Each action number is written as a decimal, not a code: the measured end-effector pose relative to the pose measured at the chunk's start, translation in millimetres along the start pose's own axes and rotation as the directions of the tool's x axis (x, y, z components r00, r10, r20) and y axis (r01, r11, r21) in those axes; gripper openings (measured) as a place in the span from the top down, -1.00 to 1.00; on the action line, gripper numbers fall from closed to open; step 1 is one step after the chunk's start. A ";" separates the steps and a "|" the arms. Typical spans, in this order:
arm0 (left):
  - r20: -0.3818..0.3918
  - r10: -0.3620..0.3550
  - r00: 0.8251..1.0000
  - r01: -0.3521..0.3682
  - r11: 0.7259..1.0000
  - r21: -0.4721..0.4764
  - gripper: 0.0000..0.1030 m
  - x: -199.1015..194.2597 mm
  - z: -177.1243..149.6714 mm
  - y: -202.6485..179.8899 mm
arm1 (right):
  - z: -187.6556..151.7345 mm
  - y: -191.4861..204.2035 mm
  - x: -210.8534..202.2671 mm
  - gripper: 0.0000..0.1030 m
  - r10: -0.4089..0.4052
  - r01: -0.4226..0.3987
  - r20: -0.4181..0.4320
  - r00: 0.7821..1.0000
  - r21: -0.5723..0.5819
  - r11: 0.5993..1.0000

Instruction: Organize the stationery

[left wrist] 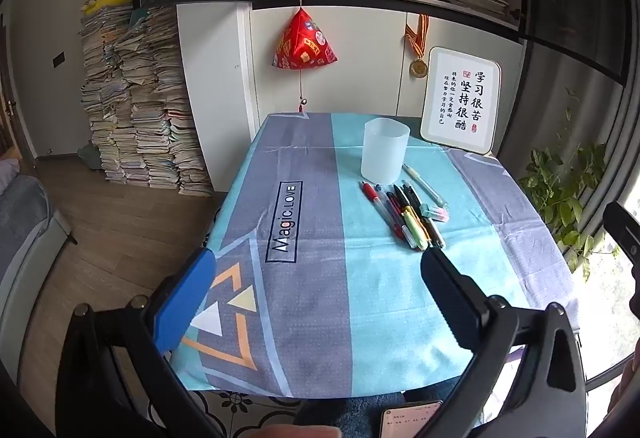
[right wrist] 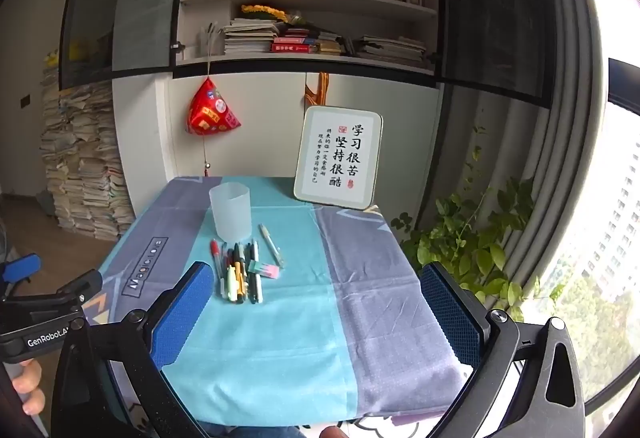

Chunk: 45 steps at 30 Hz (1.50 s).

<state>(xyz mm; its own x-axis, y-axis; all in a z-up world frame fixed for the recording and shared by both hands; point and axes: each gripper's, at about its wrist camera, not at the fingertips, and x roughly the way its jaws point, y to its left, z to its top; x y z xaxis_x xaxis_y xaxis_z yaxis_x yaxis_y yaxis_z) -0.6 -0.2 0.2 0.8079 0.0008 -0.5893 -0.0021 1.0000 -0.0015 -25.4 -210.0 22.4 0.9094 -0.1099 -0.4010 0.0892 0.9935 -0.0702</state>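
Observation:
A frosted translucent pen cup [left wrist: 385,151] [right wrist: 231,212] stands upright and empty at the far part of the table. In front of it lies a loose bunch of pens and markers [left wrist: 404,214] [right wrist: 239,272], with a pale pen [left wrist: 425,185] [right wrist: 271,245] and a pink-green eraser [left wrist: 435,213] [right wrist: 263,270] beside them. My left gripper [left wrist: 318,270] is open and empty above the near table edge. My right gripper [right wrist: 316,286] is open and empty, also held short of the pens. The left gripper's body shows at the left of the right wrist view [right wrist: 44,314].
The table wears a blue and grey cloth [left wrist: 304,278] [right wrist: 360,298]. A framed calligraphy board [left wrist: 460,100] [right wrist: 338,158] leans at the back right. A red hanging ornament [left wrist: 304,42], tall paper stacks [left wrist: 136,98] at left, a plant [right wrist: 472,258] at right, a phone [left wrist: 408,418] below.

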 end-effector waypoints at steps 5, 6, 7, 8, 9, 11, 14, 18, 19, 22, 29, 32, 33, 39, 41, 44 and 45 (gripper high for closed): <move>-0.004 -0.027 1.000 0.027 1.000 -0.003 -0.96 -4.8 4.5 -0.7 | -3.0 2.8 0.9 -1.00 -0.001 0.001 -0.001 1.000 -0.006 1.000; -0.002 -0.031 1.000 0.031 1.000 -0.004 -0.96 -5.7 5.8 1.7 | -0.1 7.3 -4.0 -1.00 -0.002 0.002 0.005 1.000 -0.011 1.000; -0.004 -0.040 0.999 0.040 0.999 -0.007 -0.96 -6.2 6.8 2.1 | 0.0 6.8 -4.3 -1.00 0.001 -0.001 0.005 1.000 -0.007 1.000; -0.004 -0.048 0.999 0.048 0.999 -0.012 -0.96 -5.2 5.4 1.8 | 0.2 6.0 -4.4 -1.00 0.005 -0.005 0.005 1.000 -0.003 1.000; -0.012 -0.051 0.999 0.051 0.999 -0.012 -0.96 -1.6 5.6 -0.1 | 0.5 5.0 -4.1 -1.00 0.011 -0.011 0.004 1.000 0.002 1.000; -0.004 -0.056 0.998 0.056 0.998 -0.021 -0.96 -2.2 3.9 3.5 | 5.2 8.2 -5.4 -1.00 0.005 -0.005 0.001 1.000 -0.018 1.000; 0.022 -0.025 0.999 0.025 1.000 -0.010 -0.96 -3.4 0.8 -0.4 | 2.5 7.0 -3.6 -1.00 0.000 0.000 0.004 1.000 -0.014 1.000; 0.024 -0.007 1.000 0.007 1.000 0.003 -0.96 -2.6 -0.5 -1.9 | 0.2 3.7 -0.7 -1.00 0.018 -0.019 -0.001 1.000 -0.018 1.000; 0.024 -0.005 1.000 0.005 1.000 0.000 -0.96 -2.0 -0.7 -1.0 | 0.1 3.6 -0.4 -1.00 0.023 -0.023 -0.001 1.000 -0.021 1.000; 0.022 0.001 1.000 -0.001 1.000 0.003 -0.96 -1.1 -1.3 -1.2 | -0.6 5.0 0.9 -1.00 0.040 -0.040 -0.006 0.999 -0.035 0.999; 0.013 0.010 1.000 -0.010 1.000 0.012 -0.97 3.6 -2.8 -1.8 | -5.2 9.0 2.7 -1.00 0.038 -0.038 -0.003 0.999 -0.042 0.998; 0.012 0.009 1.000 -0.009 1.000 0.006 -0.96 5.4 -3.6 -0.1 | -7.3 7.9 4.8 -1.00 0.036 -0.036 -0.005 0.999 -0.033 0.999; 0.011 0.009 1.000 -0.009 1.000 0.002 -0.96 6.0 -4.0 0.4 | -7.8 7.0 5.9 -1.00 0.038 -0.038 -0.006 0.999 -0.029 0.999; -0.012 0.000 1.000 0.000 1.000 0.001 -0.98 13.8 -3.6 -1.8 | -10.6 7.1 15.3 -1.00 0.056 -0.057 -0.030 0.998 -0.015 0.998; -0.008 0.009 1.000 -0.009 1.000 0.012 -0.98 14.9 -4.0 -2.6 | -11.4 8.0 17.3 -1.00 0.049 -0.050 -0.035 0.998 -0.023 0.998; -0.010 0.002 1.000 -0.002 1.000 0.019 -0.98 16.1 -5.7 -2.6 | -11.9 8.8 19.2 -1.00 0.045 -0.046 -0.037 0.998 -0.027 0.999; -0.010 0.002 1.000 -0.002 1.000 0.019 -0.98 16.5 -6.0 -2.6 | -12.4 8.6 18.9 -1.00 0.046 -0.047 -0.035 0.998 -0.026 0.999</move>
<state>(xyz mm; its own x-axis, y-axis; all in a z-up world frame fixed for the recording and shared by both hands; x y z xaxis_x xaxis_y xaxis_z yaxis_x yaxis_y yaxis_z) 9.2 -2.8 -14.4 0.8018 0.0026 -0.5976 0.0080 0.9999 0.0151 -12.4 -203.9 2.9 0.8976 -0.0649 -0.4359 0.0358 0.9966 -0.0748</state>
